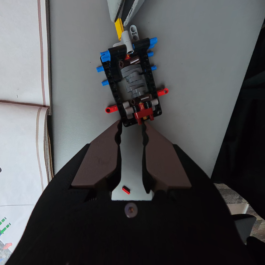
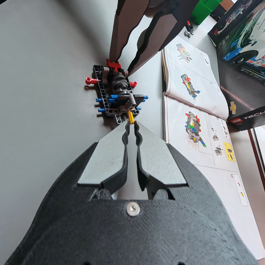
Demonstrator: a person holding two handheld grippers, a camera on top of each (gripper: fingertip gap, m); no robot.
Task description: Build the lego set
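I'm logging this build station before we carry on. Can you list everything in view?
Lego frame assembly: one, black with blue and red pins, grey crank parts, on the grey table.
Yellow axle: one, at the assembly's near end, between the right fingers.
Loose red piece: one, on the table under the left gripper.
Instruction booklet: one, white, open, beside the assembly.
Lego boxes: at least two, dark, beyond the booklet.
Green object: one, far edge.
Left gripper: brown fingers, at the assembly's red end.
Right gripper: grey fingers.

Brown-fingered left hand-held gripper [image 1: 132,123], grey-fingered right [image 2: 131,123]
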